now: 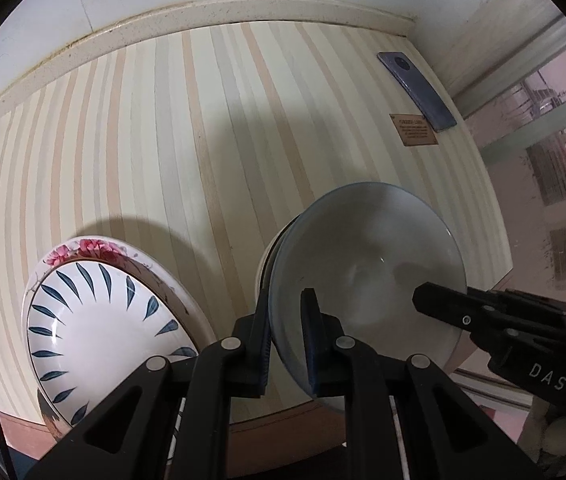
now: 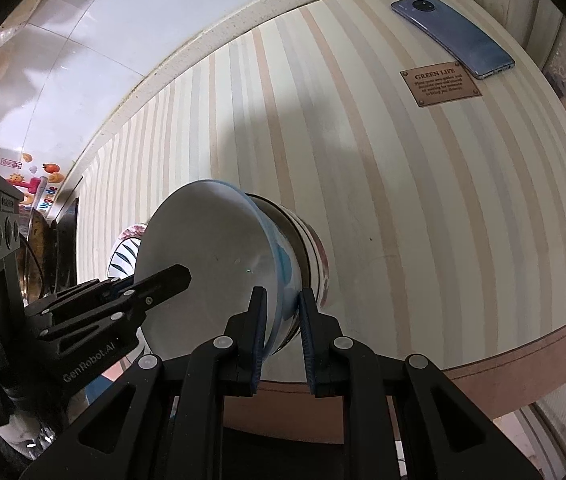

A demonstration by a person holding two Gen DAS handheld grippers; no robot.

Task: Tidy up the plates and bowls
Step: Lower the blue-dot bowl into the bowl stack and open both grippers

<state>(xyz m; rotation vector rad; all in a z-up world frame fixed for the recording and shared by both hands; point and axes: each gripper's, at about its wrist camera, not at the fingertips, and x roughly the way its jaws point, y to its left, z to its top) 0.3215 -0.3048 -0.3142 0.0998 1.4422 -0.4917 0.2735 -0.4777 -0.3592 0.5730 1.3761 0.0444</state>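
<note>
Bowl point(image 1: 367, 264) pinched both sides, leaf-pattern plate point(image 1: 99, 328) beside, phone point(image 2: 453, 36) far.

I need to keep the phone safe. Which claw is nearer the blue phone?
Right. Both claws grip the bowl rim; the right claw holds the side toward the phone, the left claw the far side.

Two plates stacked: leaf-pattern plate point(image 1: 99, 320) on floral plate point(image 1: 91, 249). Three nested bowls, white bowl point(image 2: 211, 264) topmost. One phone point(image 2: 453, 36). One plaque point(image 2: 441, 86). Two grippers.
</note>
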